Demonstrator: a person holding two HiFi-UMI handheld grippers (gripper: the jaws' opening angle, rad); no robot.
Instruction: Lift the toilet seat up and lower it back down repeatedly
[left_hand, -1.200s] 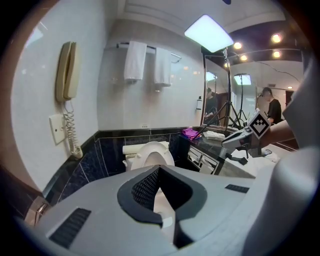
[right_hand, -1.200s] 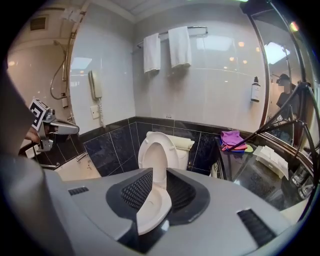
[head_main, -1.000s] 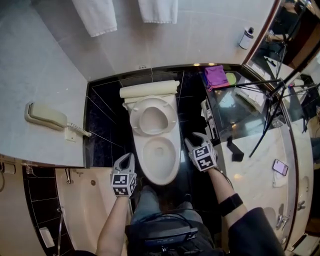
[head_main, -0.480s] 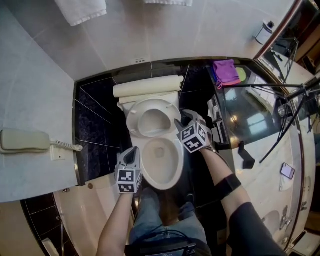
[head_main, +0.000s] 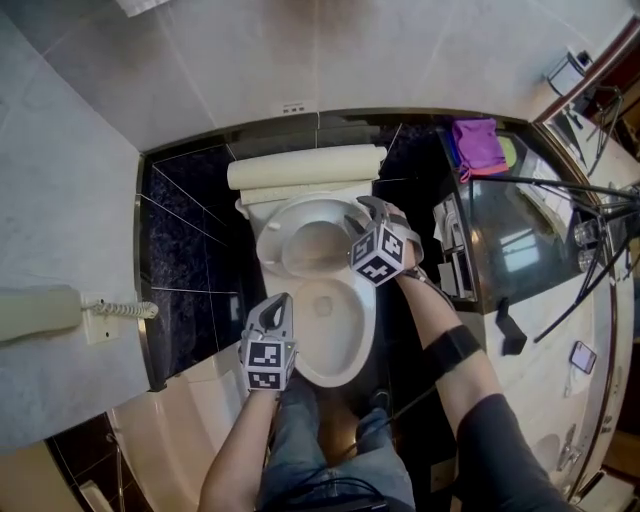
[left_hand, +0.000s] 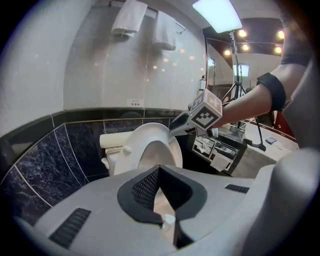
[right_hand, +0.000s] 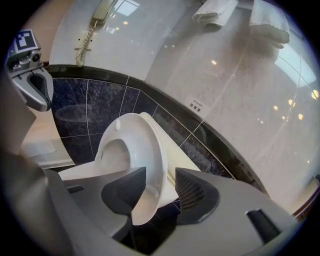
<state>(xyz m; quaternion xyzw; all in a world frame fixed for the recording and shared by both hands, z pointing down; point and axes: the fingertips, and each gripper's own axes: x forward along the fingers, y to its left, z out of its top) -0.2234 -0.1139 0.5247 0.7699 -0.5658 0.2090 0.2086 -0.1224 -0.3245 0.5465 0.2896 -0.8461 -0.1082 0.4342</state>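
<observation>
Cream porcelain fills the middle of the head view. The toilet seat (head_main: 271, 242) stands tilted up behind the open bowl (head_main: 364, 330), leaning back toward the wall. The right tongs (head_main: 368, 207) reach in over the bowl's right side to the seat's upper edge. The left tongs (head_main: 280, 301) hang at the bowl's front left rim, apart from the seat.

In the left gripper view, the left tongs are clenched, pad tips together, with nothing between them. Past them the raised seat rises above the bowl. The right tongs meet the seat's top right edge.

In the right gripper view, the seat's thin rim stands between the two dark pads. The jaws have just been closing around it. The rim lies against or just beside the pad nearer the bowl. A dark gap shows at the other pad, so the right tongs are not yet clamped on the seat.

With the seat already up, the step in hand looks like taking hold of it for the lowering half of a cycle. The next move calls for closing the pads squarely on the narrow rim. The seat then has to swing forward on its hinge, down onto the bowl, slowly enough not to slam. The left tongs should stay off the bowl's rim, so nothing is pinched as the seat lands.
</observation>
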